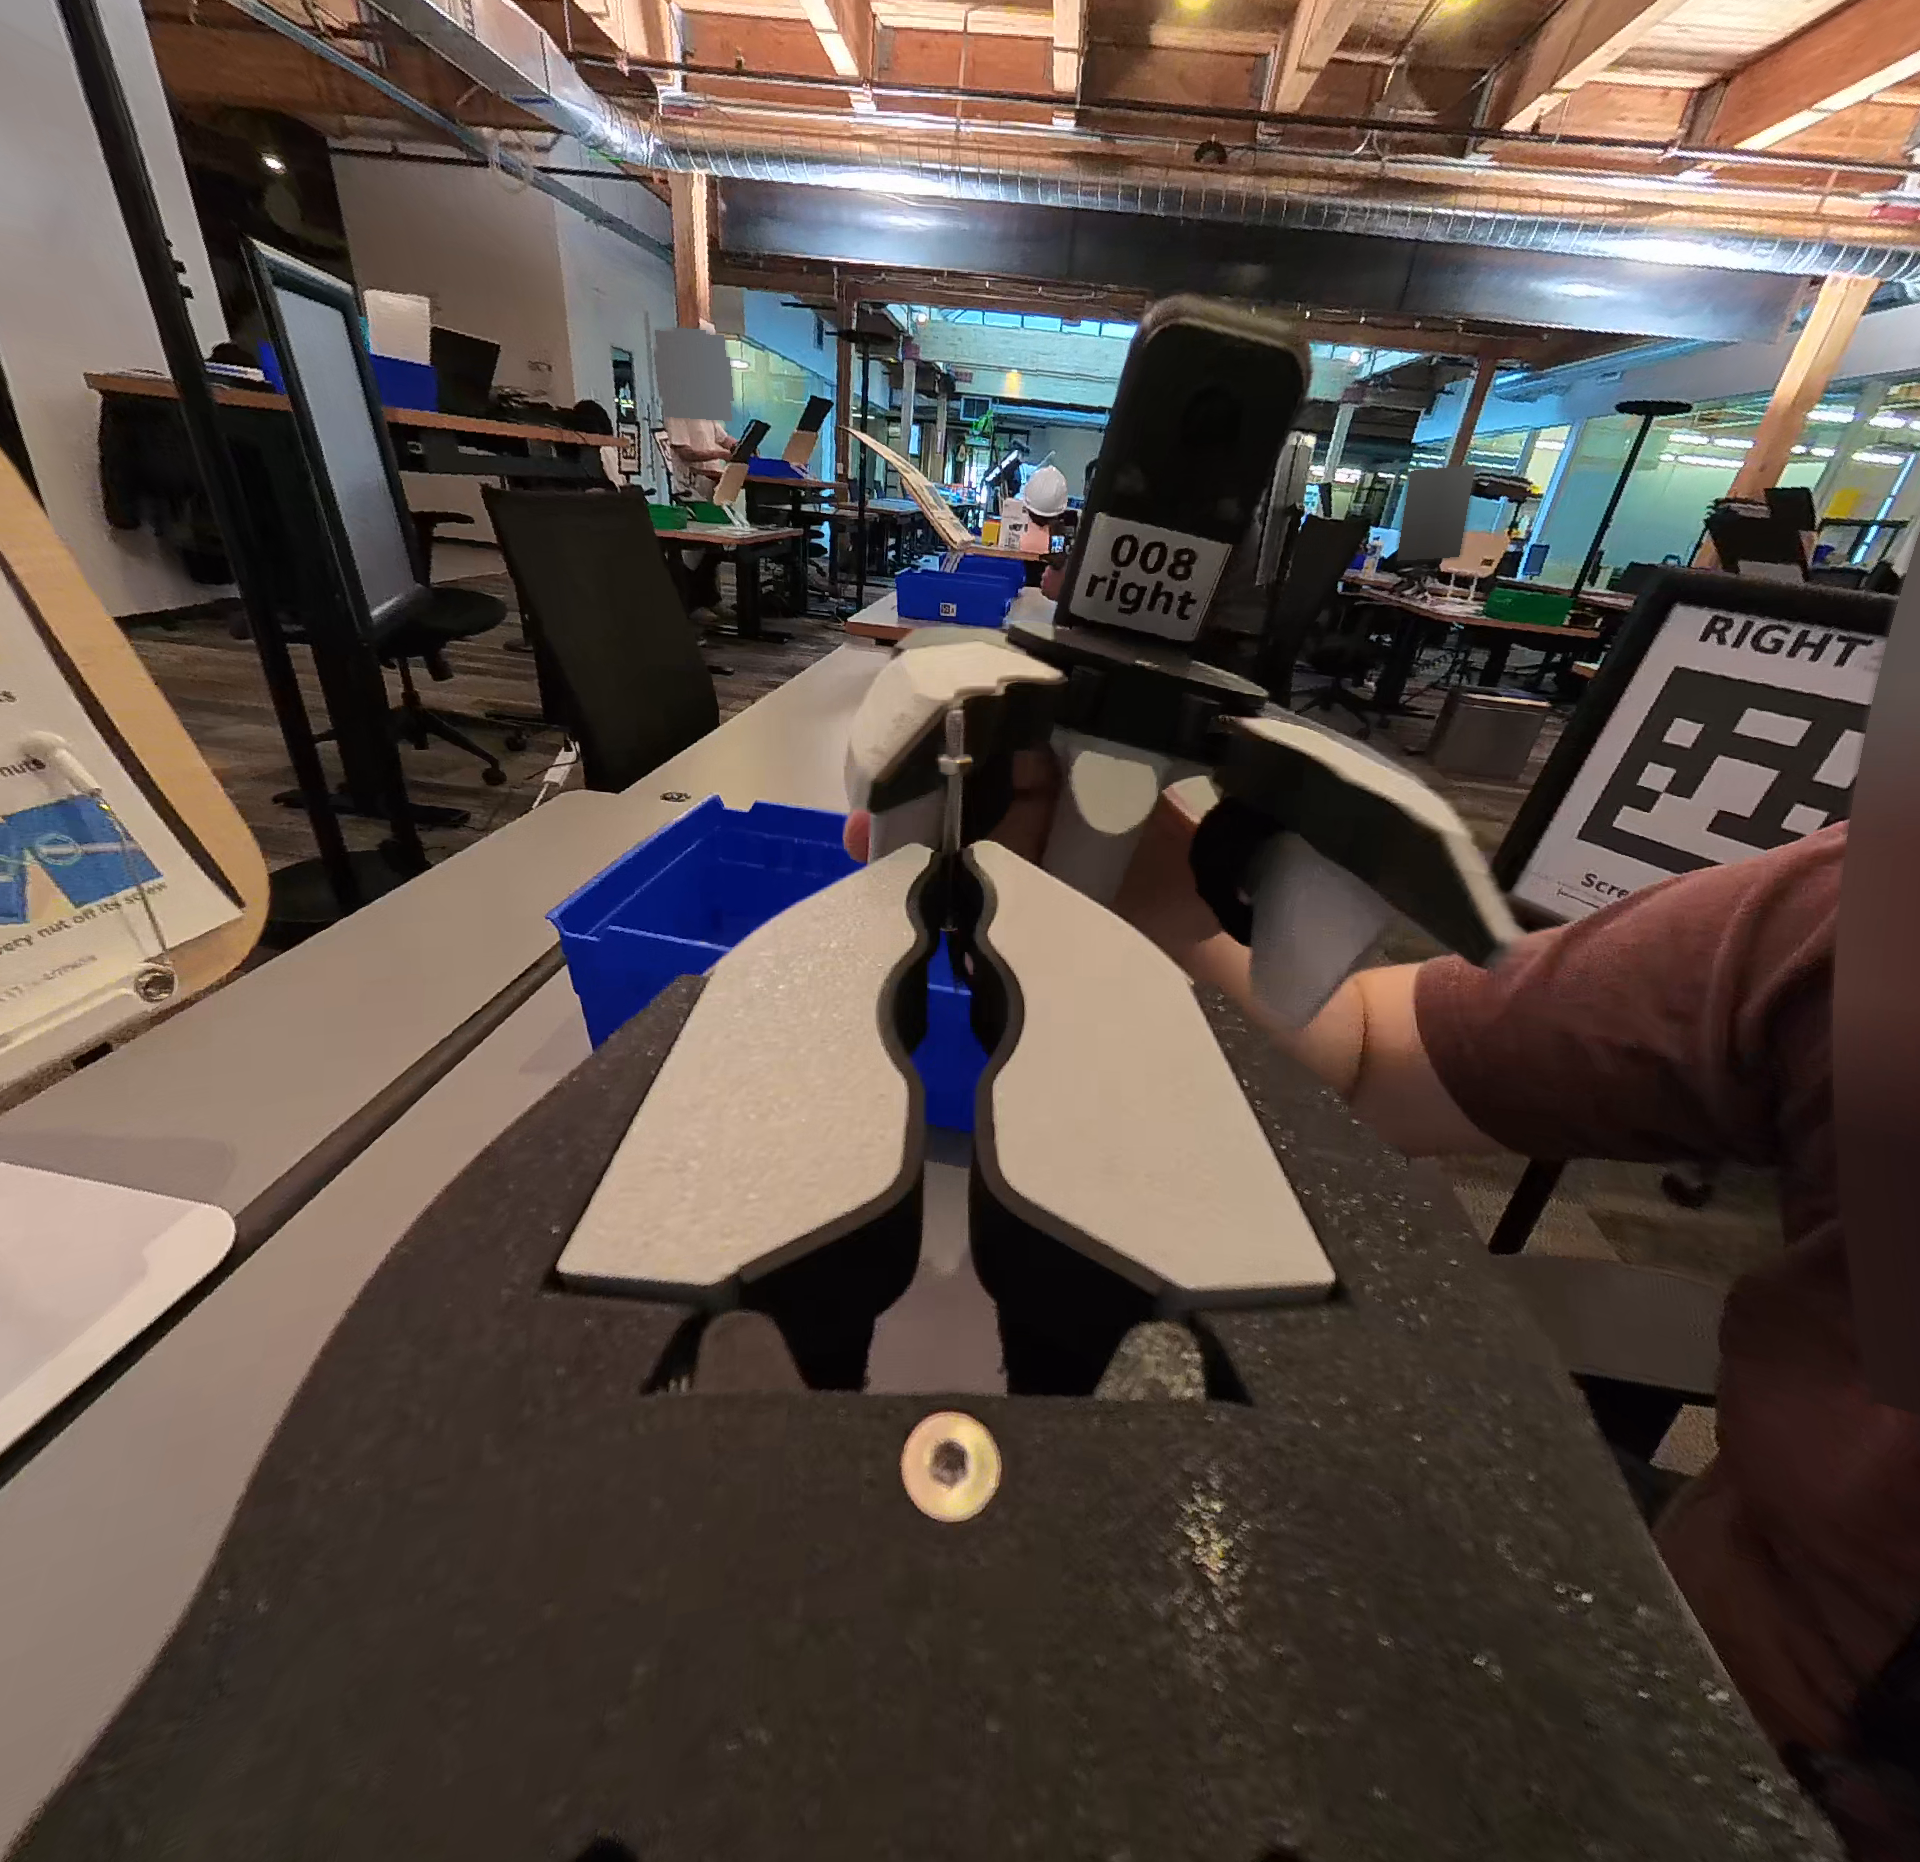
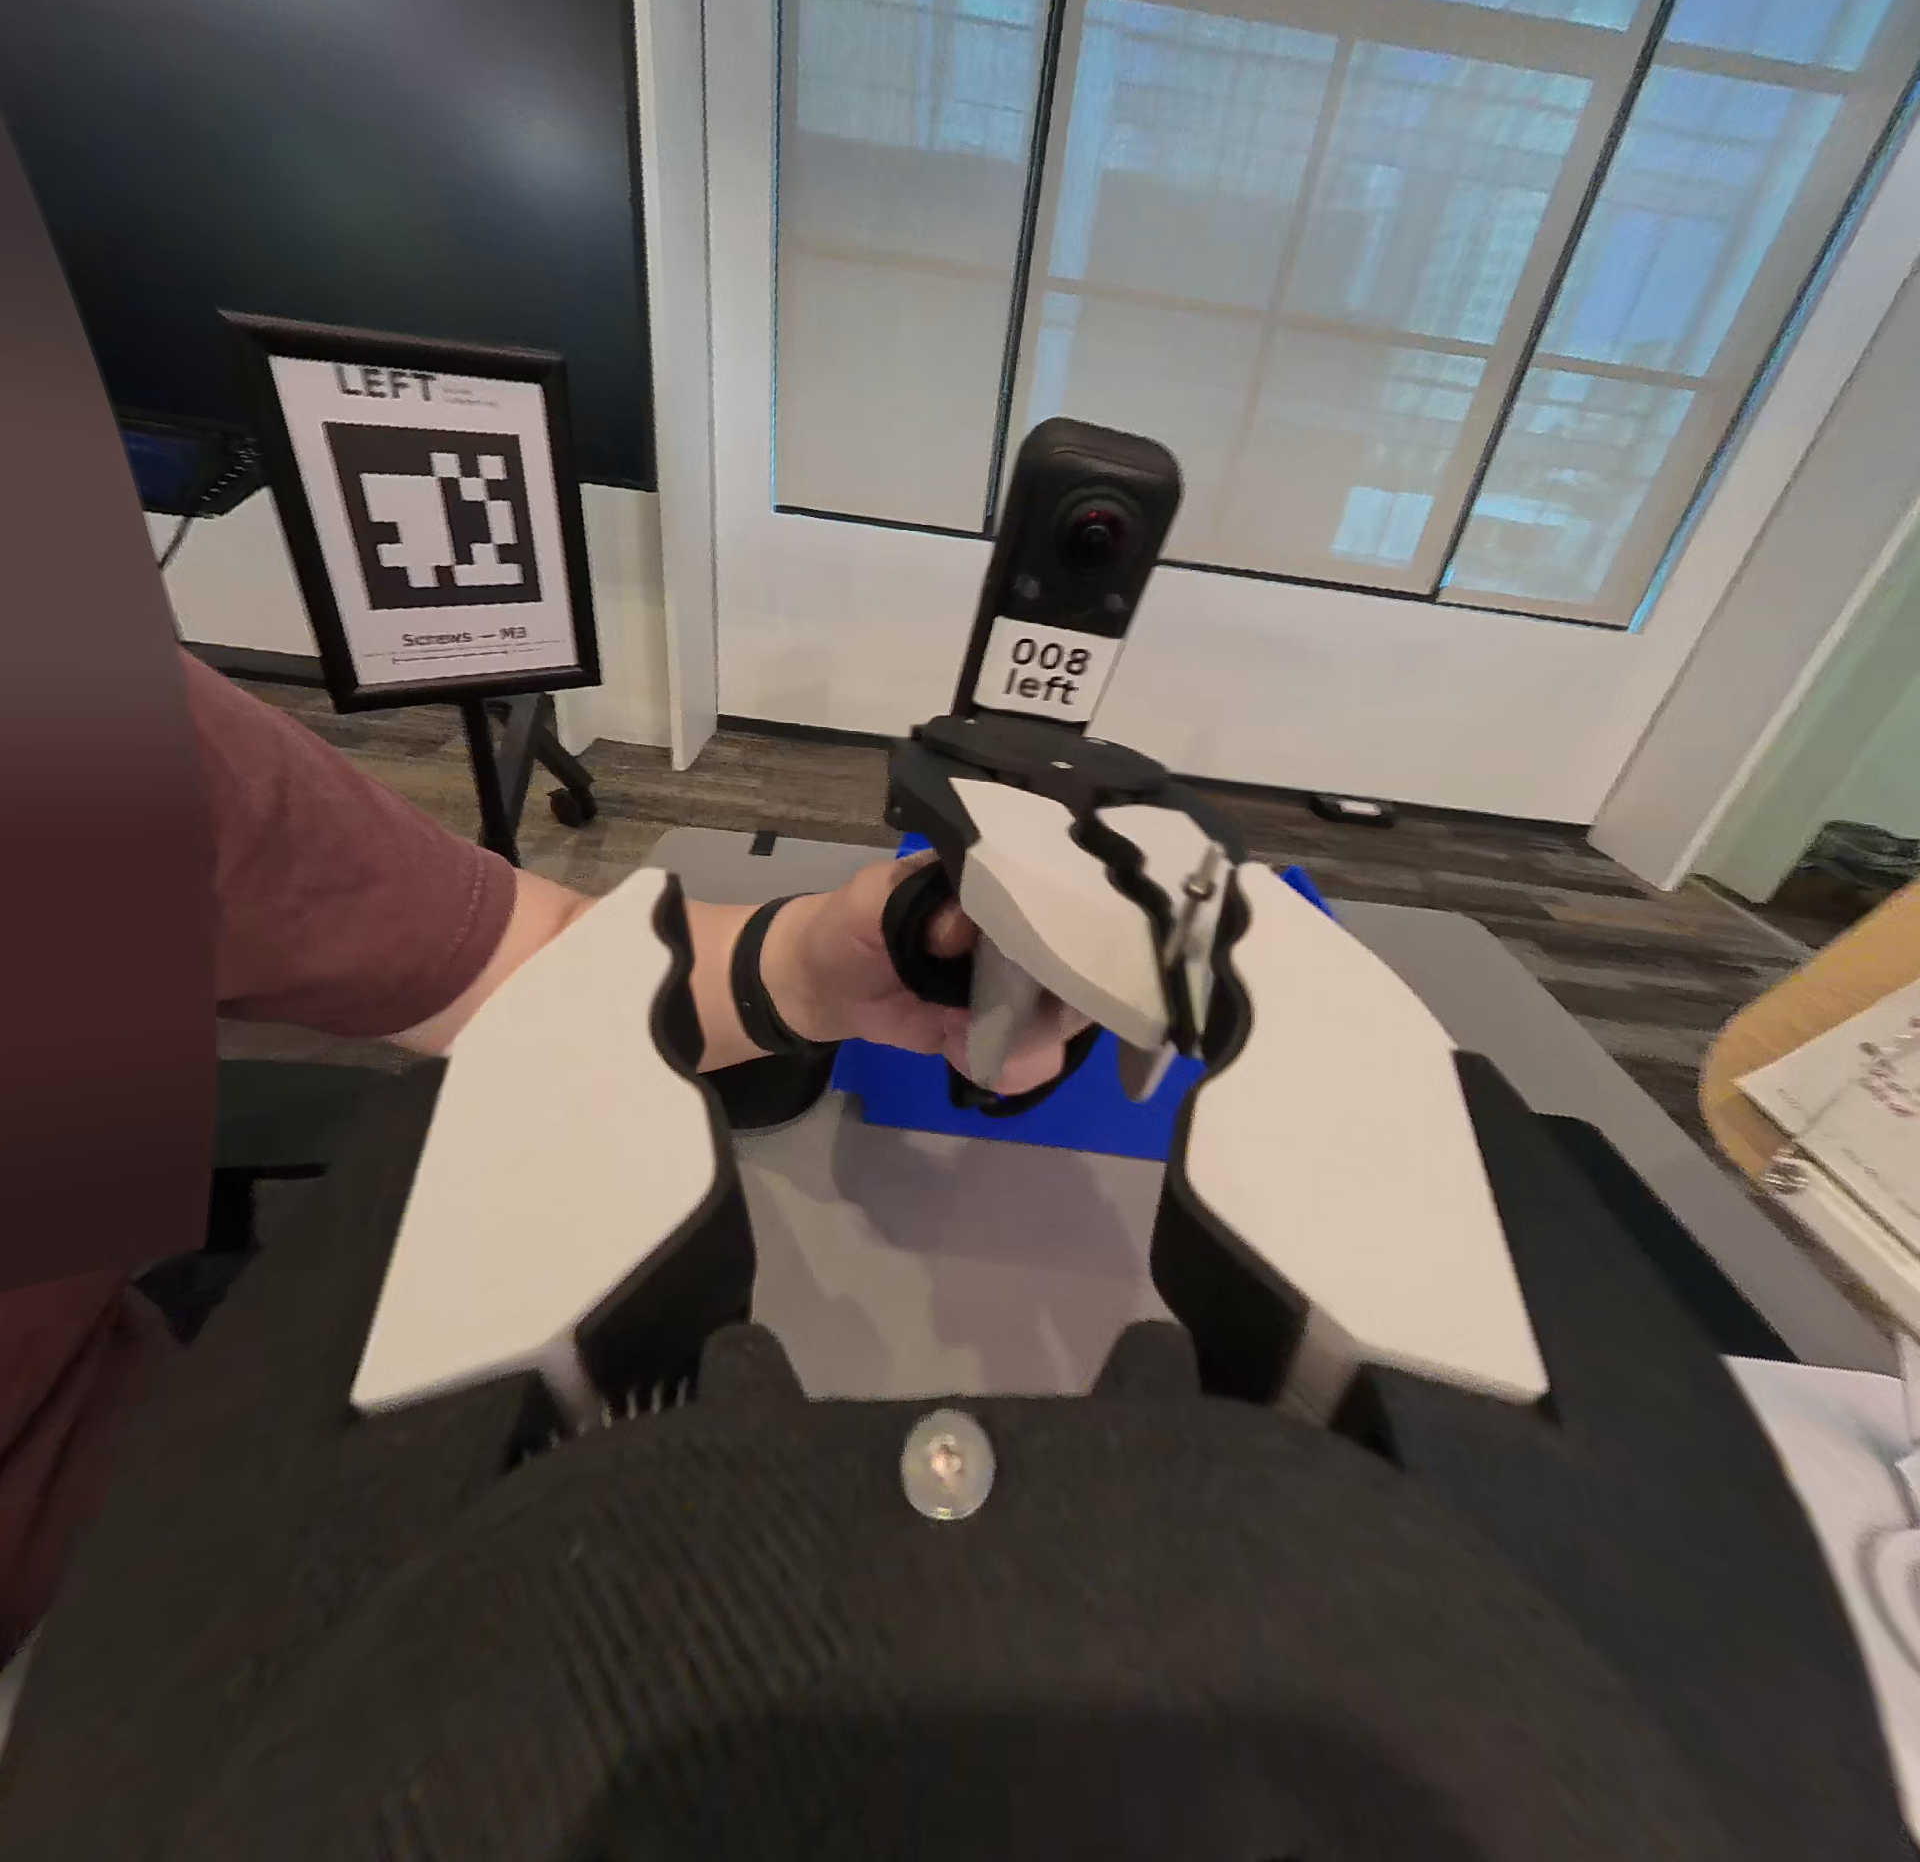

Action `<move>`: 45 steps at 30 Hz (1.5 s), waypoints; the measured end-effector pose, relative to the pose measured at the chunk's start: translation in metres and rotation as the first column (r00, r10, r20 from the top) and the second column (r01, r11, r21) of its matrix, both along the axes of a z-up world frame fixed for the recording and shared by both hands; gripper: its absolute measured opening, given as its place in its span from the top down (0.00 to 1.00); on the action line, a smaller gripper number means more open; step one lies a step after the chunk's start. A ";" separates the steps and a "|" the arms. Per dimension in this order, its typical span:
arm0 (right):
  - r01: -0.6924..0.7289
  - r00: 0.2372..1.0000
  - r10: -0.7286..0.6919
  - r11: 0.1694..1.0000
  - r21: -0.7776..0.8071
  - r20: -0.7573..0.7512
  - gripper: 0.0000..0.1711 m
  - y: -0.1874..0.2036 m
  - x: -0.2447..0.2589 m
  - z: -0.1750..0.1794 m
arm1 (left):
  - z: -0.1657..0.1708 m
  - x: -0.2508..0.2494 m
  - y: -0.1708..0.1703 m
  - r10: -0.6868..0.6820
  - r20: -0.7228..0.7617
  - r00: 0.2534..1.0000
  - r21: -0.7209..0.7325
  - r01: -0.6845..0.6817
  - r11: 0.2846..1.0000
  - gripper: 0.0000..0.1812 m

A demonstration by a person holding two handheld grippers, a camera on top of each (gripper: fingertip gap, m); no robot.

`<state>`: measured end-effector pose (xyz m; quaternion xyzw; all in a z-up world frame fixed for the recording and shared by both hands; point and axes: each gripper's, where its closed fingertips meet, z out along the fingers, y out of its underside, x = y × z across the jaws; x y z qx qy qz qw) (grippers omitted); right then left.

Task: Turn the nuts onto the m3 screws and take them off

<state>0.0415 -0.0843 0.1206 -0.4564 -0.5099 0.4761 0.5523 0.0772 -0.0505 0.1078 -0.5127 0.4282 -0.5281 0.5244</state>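
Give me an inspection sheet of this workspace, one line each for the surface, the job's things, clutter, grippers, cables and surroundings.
Surface: grey tabletop, bare between the right gripper's fingers.
Job's things: thin silver screw with a small nut on its shaft, standing up from the left gripper; blue plastic bin beyond it.
Clutter: papers on a wooden board at the table's right edge.
Grippers: left gripper jaws shut on the screw; right gripper jaws wide open, one finger beside the screw's upper end.
Cables: nothing seen on the table.
Surroundings: framed marker sign on a stand, large windows, open office with desks and chairs.
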 end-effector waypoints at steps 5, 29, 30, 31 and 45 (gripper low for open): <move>0.099 0.995 -0.100 0.994 -0.045 -0.014 0.77 0.026 0.015 0.002 | 0.005 -0.003 -0.002 0.001 0.009 1.000 0.010 -0.001 1.000 0.99; -0.043 0.997 0.025 0.967 -0.250 -0.074 0.98 0.027 0.015 -0.001 | -0.005 0.006 -0.011 -0.047 -0.047 0.998 0.019 0.048 0.999 0.99; -0.036 0.997 0.019 0.968 -0.249 -0.070 0.98 0.029 0.015 -0.001 | -0.006 0.006 -0.010 -0.054 -0.049 0.997 0.004 0.054 0.999 0.99; -0.024 0.998 0.008 0.969 -0.248 -0.066 0.98 0.031 0.015 -0.003 | -0.006 0.006 -0.009 -0.058 -0.049 0.997 -0.012 0.058 0.998 0.97; 0.268 0.963 -0.253 0.937 -0.223 0.095 0.98 0.063 0.079 0.011 | -0.024 0.010 0.010 -0.016 -0.097 0.995 -0.133 0.003 0.991 0.83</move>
